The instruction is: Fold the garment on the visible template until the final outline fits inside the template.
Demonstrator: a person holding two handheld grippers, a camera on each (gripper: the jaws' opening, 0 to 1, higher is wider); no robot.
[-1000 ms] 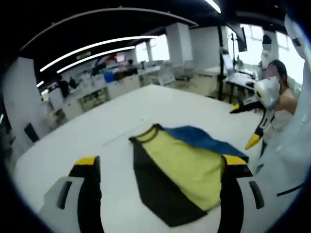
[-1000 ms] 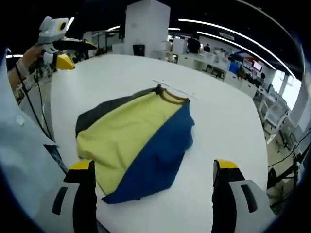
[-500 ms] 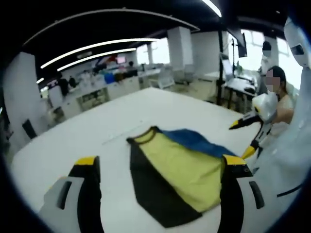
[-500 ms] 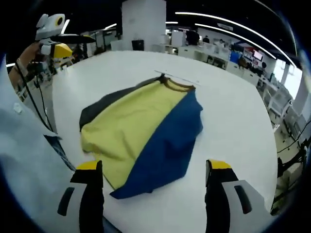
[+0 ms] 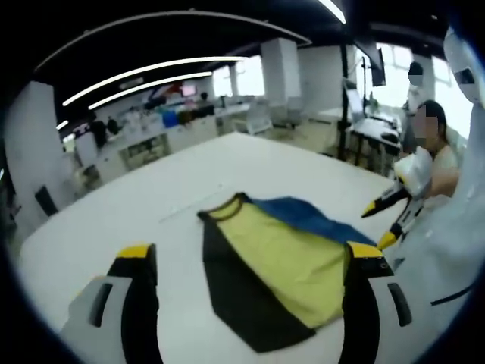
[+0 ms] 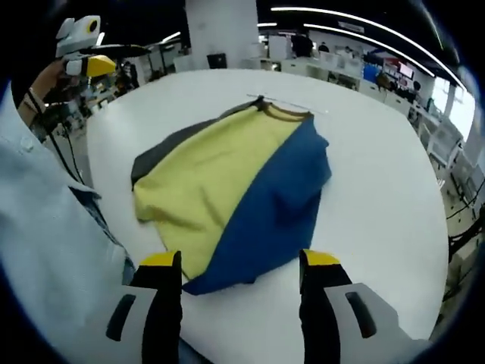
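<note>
**Folded garment lies on white table, both grippers spread above it**

A garment (image 5: 280, 265) in yellow, blue and black panels lies flat on a large white table (image 5: 151, 205), part-folded, with its collar (image 6: 276, 108) pointing toward the far edge of the table and its lower hem toward the near edge, where the person stands. In the right gripper view, the yellow panel runs down the middle, the blue panel lies along the right side with a fold across it, and the dark panel shows at the left.

The left gripper (image 5: 246, 262) is held above the near part of the table, its yellow-tipped jaws spread wide and holding nothing; the garment is seen between them. The right gripper (image 6: 241, 262) hangs over the garment's lower hem near the table's near edge, jaws likewise apart and empty; whether they touch the cloth cannot be told. Each gripper also appears in the other's view, held off to the side.

A pale thin line (image 6: 292, 104) lies on the table just beyond the collar. A light blue sleeve (image 6: 45, 227) shows at the near edge. Behind the table stretches an office with desks (image 5: 174, 133).
</note>
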